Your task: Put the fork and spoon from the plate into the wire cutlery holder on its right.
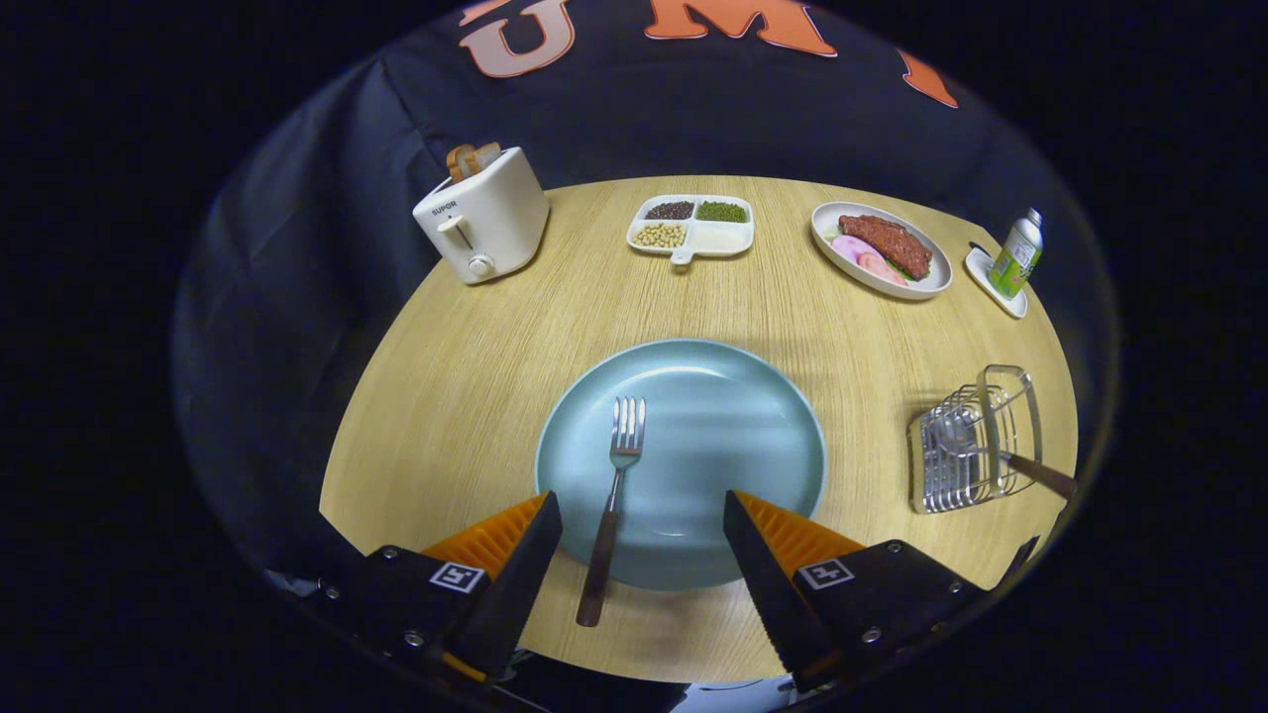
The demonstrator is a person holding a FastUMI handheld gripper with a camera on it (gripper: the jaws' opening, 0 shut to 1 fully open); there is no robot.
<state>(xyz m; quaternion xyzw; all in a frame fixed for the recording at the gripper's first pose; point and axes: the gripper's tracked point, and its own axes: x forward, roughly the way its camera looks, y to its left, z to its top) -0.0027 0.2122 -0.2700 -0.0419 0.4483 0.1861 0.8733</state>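
between the released, wide-apart fingers (642,535), fork (614,495) on blue plate (773,436); spoon (966,441) inside wire cutlery holder (976,441)

Fork (615,485) on plate (713,416), holder (976,441) right

A round, pale wood-grain counter (475,396) is seen under even light; soft shadows are cast on it; black cloth (327,198) is hung behind it as the booth's wall, draped in folds and carried down past the counter's far edge on the left.
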